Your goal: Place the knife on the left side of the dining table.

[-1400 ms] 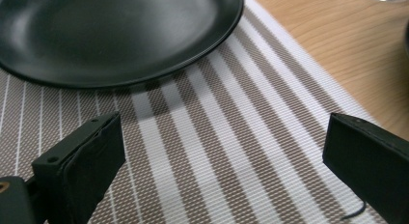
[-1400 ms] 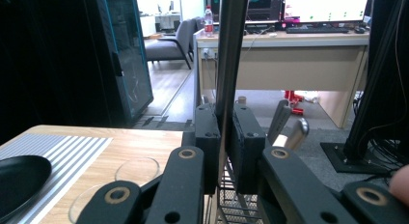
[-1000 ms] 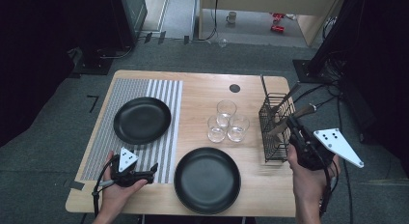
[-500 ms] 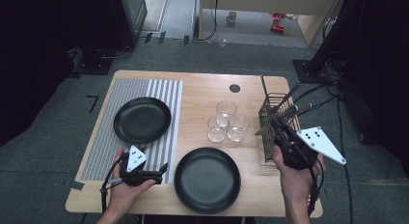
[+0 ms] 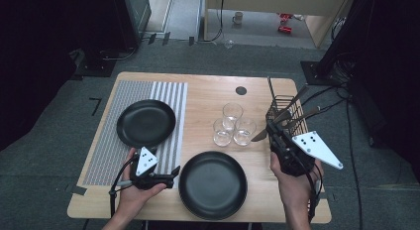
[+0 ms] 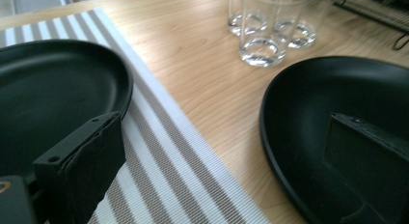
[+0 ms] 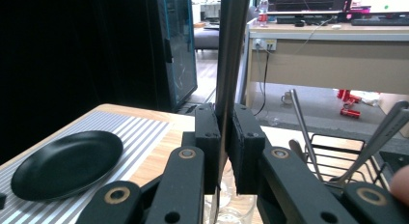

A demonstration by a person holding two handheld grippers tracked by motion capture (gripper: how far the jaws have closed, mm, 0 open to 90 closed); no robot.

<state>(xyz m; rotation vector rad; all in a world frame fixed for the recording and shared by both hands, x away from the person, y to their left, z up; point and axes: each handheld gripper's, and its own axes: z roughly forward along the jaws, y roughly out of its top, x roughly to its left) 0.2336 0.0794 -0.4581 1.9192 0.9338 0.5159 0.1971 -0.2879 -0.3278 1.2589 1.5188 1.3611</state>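
My right gripper [image 5: 275, 133] is shut on a metal knife [image 5: 258, 136] just left of the wire cutlery basket [image 5: 292, 113], above the table. In the right gripper view the knife [image 7: 230, 50] rises straight up between the clamped jaws of my right gripper [image 7: 224, 115]. My left gripper [image 5: 173, 174] lies low at the front edge, open, between the two black plates. In the left gripper view my left gripper [image 6: 222, 122] has its jaws spread wide: one over the plate [image 6: 53, 89] on the striped mat, the other over the near plate [image 6: 318, 98].
Three clear glasses [image 5: 233, 123] stand together at the table's centre. The far plate [image 5: 146, 123] rests on a striped mat [image 5: 171, 98]; the near plate [image 5: 213, 184] lies on bare wood. More cutlery [image 5: 302, 115] sticks out of the basket. A dark round hole [image 5: 241, 90] sits near the back edge.
My right gripper has come left and away from the basket with the knife in it. My left gripper has slid right toward the near plate.
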